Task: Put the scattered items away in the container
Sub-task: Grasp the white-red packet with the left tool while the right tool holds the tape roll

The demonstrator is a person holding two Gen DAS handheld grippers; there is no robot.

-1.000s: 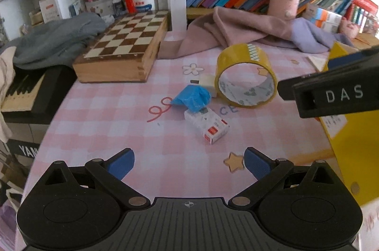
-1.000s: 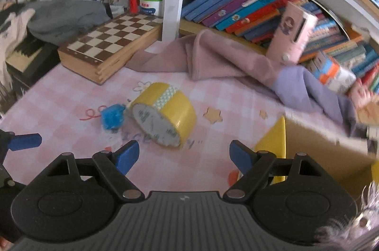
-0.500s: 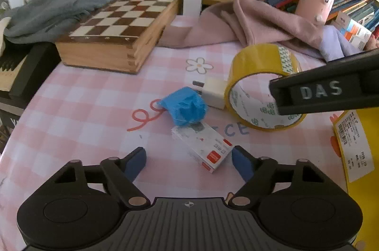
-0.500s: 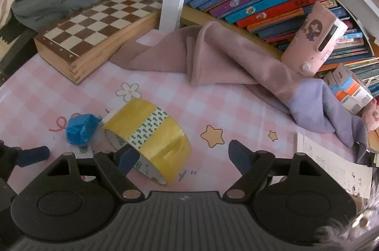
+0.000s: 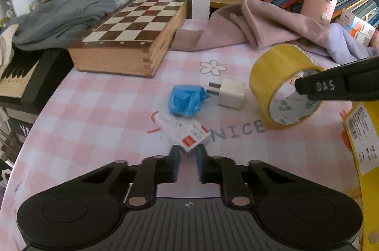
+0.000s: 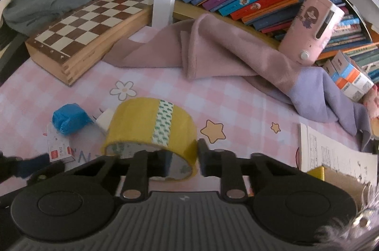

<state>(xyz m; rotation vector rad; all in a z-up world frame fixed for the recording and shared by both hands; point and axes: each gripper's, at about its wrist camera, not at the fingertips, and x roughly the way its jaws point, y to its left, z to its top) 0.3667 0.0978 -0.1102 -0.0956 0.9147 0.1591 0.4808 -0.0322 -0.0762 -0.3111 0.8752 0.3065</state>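
on the pink checked table [image 5: 99,109] my left gripper [image 5: 187,154] pinches the near end of the small white box [image 5: 187,132]; my right gripper [image 6: 181,156] fingers clamp the yellow tape roll's [image 6: 151,123] wall, right of the blue wad [image 5: 184,100].

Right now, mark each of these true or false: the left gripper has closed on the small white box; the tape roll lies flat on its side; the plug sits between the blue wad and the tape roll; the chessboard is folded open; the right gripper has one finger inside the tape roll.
1. True: the left gripper pinches the near end of the small white box.
2. False: the tape roll stands on its edge.
3. True: the plug lies between the blue wad and the roll.
4. False: the chessboard is a closed case.
5. True: the right gripper straddles the roll's wall.
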